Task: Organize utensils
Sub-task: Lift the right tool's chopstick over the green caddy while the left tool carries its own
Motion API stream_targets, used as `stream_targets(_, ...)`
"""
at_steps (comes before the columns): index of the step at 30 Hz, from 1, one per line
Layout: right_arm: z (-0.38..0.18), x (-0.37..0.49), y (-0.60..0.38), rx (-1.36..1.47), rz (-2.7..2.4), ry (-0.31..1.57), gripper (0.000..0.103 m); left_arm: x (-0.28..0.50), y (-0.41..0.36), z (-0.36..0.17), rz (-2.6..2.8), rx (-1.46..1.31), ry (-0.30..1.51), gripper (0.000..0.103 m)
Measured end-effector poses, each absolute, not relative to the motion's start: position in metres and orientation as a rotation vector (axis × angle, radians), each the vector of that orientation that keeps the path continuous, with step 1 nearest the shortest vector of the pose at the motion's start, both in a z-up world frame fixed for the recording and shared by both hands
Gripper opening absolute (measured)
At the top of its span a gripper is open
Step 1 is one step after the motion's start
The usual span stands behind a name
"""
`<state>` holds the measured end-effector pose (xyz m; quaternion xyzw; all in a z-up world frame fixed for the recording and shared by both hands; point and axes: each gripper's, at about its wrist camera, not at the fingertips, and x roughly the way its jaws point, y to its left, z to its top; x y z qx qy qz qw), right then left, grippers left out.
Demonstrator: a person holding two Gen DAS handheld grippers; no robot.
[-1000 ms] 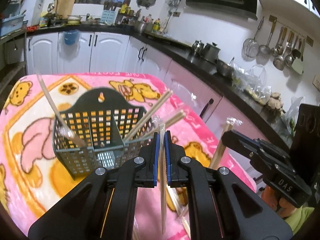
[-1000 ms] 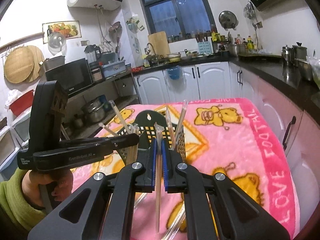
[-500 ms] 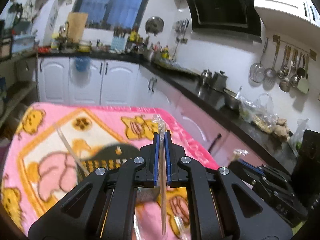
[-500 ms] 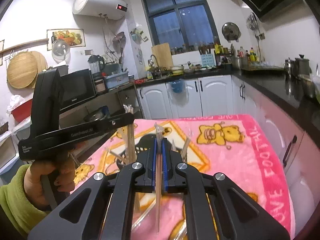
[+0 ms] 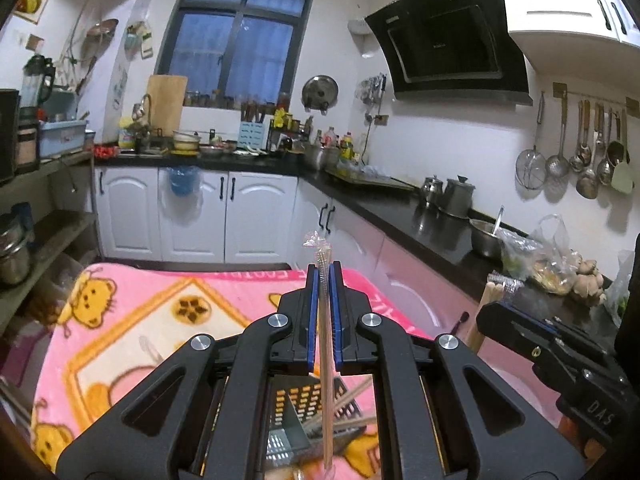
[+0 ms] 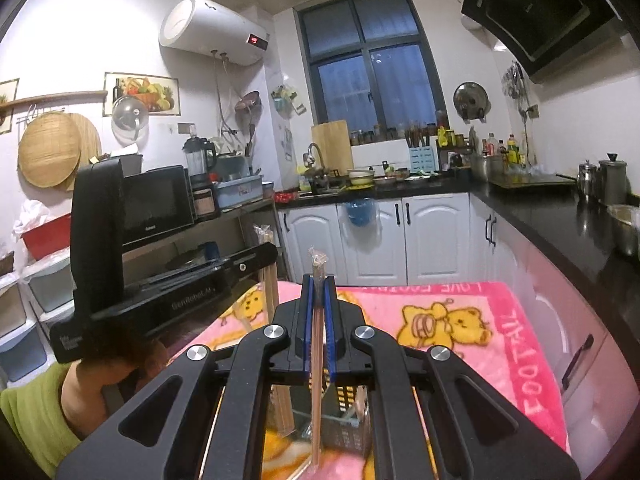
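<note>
My left gripper (image 5: 324,280) is shut on a plastic-wrapped pair of chopsticks (image 5: 325,344) held upright. Below it, between the arms, I see the dark mesh utensil basket (image 5: 300,412) with several chopsticks in it. My right gripper (image 6: 316,292) is shut on another wrapped pair of chopsticks (image 6: 317,360), also upright, above the same basket (image 6: 348,420). The left gripper (image 6: 256,258) with its chopsticks (image 6: 267,276) shows at left in the right wrist view. The right gripper (image 5: 496,312) shows at right in the left wrist view.
The basket stands on a table covered by a pink bear-print blanket (image 5: 160,320) (image 6: 460,320). White cabinets (image 5: 192,216) and a black counter (image 5: 400,216) with pots run behind and to the right. Shelves with a microwave (image 6: 156,204) stand at left.
Both grippers have risen and tilted up with their chopsticks. The basket has dropped from the middle of each view to the bottom, under the arms.
</note>
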<state>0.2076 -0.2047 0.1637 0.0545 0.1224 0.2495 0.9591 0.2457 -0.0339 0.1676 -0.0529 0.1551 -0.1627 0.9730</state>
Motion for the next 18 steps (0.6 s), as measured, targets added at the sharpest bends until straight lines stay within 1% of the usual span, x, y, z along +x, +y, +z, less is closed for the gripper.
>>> stream_targets(13,0.181,0.230,-0.201,0.093,0.450,0.172,0.006,0.262,-0.025,0.169,-0.245,-0.108,0.251,0.003)
stream_targets(18,0.182,0.234,-0.200,0.093,0.425,0.138,0.006,0.271,-0.025,0.165,-0.238,-0.115,0.261,0.003)
